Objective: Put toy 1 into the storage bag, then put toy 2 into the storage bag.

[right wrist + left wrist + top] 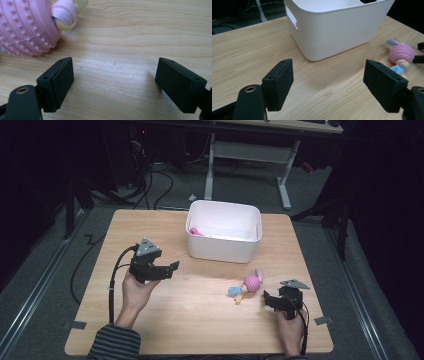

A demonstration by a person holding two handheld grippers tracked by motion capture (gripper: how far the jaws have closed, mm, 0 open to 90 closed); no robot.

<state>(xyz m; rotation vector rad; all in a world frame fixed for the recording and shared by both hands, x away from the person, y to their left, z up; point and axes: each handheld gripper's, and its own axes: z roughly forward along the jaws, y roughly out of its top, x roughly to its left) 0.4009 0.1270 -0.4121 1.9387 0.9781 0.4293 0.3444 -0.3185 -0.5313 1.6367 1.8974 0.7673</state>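
A pink knobbly toy (247,287) lies on the wooden table (200,310), just beside the right gripper (270,301), outside the white bin (224,231) (something pink already inside). Both the right and the left gripper (169,269) have jaws apart, empty; binning the toy likely remains.

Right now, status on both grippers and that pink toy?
Left gripper open, empty. Right gripper open beside pink toy, not touching. White bin behind; path clear.

Matt wood-grain table (200,305), smooth white plastic bin (222,247), nubbed pink ball (25,25).

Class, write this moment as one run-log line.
left gripper: open, empty | right gripper: open, beside pink toy | white bin: on table, pink item inside
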